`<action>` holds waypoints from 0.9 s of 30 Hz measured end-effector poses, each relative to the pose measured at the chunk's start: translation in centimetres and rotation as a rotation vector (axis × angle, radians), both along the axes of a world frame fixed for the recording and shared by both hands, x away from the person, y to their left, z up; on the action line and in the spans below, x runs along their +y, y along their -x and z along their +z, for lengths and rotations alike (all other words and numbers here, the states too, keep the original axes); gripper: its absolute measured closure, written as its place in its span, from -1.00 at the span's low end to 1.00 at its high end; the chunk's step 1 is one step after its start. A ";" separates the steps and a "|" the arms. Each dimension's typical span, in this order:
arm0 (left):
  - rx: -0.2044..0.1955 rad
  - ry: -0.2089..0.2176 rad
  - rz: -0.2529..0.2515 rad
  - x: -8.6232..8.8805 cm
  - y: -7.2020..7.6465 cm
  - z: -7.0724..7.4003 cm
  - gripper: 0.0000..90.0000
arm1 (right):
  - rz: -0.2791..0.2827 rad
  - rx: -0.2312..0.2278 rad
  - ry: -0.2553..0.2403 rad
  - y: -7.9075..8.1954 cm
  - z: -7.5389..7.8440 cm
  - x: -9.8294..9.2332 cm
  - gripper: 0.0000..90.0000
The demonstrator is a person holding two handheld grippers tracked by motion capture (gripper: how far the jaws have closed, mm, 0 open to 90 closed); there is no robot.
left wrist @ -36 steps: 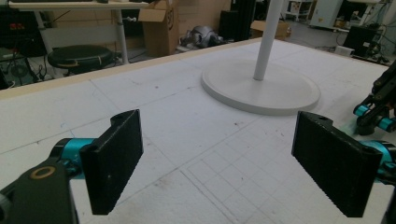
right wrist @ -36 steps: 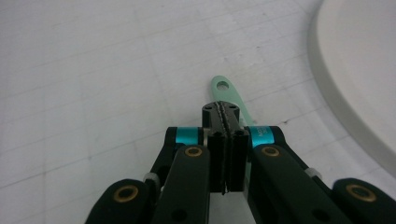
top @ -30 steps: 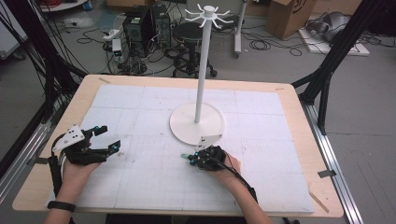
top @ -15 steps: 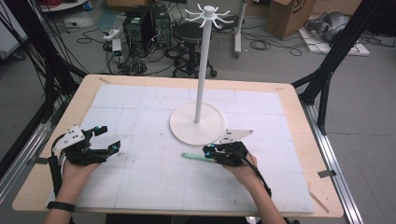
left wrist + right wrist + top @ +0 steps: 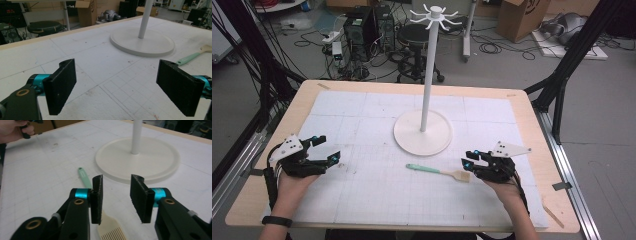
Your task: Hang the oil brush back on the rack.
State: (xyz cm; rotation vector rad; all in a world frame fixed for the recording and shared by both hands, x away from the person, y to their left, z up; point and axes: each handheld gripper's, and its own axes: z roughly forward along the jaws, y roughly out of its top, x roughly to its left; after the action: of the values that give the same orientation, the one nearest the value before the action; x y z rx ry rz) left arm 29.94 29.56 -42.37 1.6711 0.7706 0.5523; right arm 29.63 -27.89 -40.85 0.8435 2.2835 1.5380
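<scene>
At the left of the high view, the left gripper [image 5: 328, 151] rests on the white gridded mat [image 5: 362, 195] in the person's left hand [image 5: 294, 182], its jaws spread wide with nothing between them, as the left gripper view confirms. Near the middle lies a spatula [image 5: 439, 172] flat on the mat, just in front of the round base of the white hanging stand [image 5: 423, 131] and apart from it. Its long axis runs nearly across the table, slightly slanted: the mint-green handle end points left, the cream slotted blade points right toward the right gripper [image 5: 468, 161]. That gripper's jaws have just been opening and stand partly apart; in the right gripper view the blade [image 5: 110, 228] lies on the mat below the left jaw, not pinched. The mat is scuffed with small dark marks and covers a pale wooden table [image 5: 532, 105]. Behind the table, the grey floor holds cables, a black stool [image 5: 417, 37] and cardboard boxes [image 5: 522, 17]
</scene>
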 end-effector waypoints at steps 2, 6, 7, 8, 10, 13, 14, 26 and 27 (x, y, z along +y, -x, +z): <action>0.000 0.001 0.001 0.1 -0.1 0.0 -0.63 | -0.028 -0.003 -0.014 0.1 -0.2 -0.9 0.19; 0.007 -0.002 0.004 0.2 -0.2 -0.2 -0.63 | -0.075 -0.013 -0.030 0.1 -0.6 -2.1 -0.06; 0.007 -0.002 0.004 0.2 -0.2 -0.2 -0.63 | -0.075 -0.013 -0.030 0.1 -0.6 -2.1 -0.06; 0.007 -0.006 0.004 0.3 -0.3 -0.2 -0.63 | -0.098 -0.020 -0.031 0.1 -0.7 -2.5 -0.16; 0.004 -0.004 0.010 0.3 -0.4 -0.2 -0.63 | -0.111 -0.025 -0.031 0.1 -0.7 -2.6 -0.23; 0.008 0.000 0.013 0.4 -0.5 -0.3 -0.64 | -0.129 -0.030 -0.038 0.0 -0.8 -3.0 -0.36; 0.016 -0.003 0.015 0.4 -0.5 -0.3 -0.65 | -0.135 -0.028 -0.040 0.0 -0.9 -3.1 -0.43; 0.015 -0.009 0.023 0.4 -0.3 -0.2 -0.66 | -0.193 -0.018 -0.057 -0.1 -1.2 -3.6 -0.65; 0.014 -0.010 0.023 0.3 -0.3 -0.2 -0.66 | -0.193 -0.019 -0.060 -0.1 -1.2 -3.6 -0.65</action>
State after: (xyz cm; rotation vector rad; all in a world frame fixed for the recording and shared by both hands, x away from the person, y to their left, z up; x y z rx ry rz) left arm 30.23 29.91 -42.53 1.6791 0.7994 0.5618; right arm 29.72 -31.50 -42.02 1.0278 2.0832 1.5271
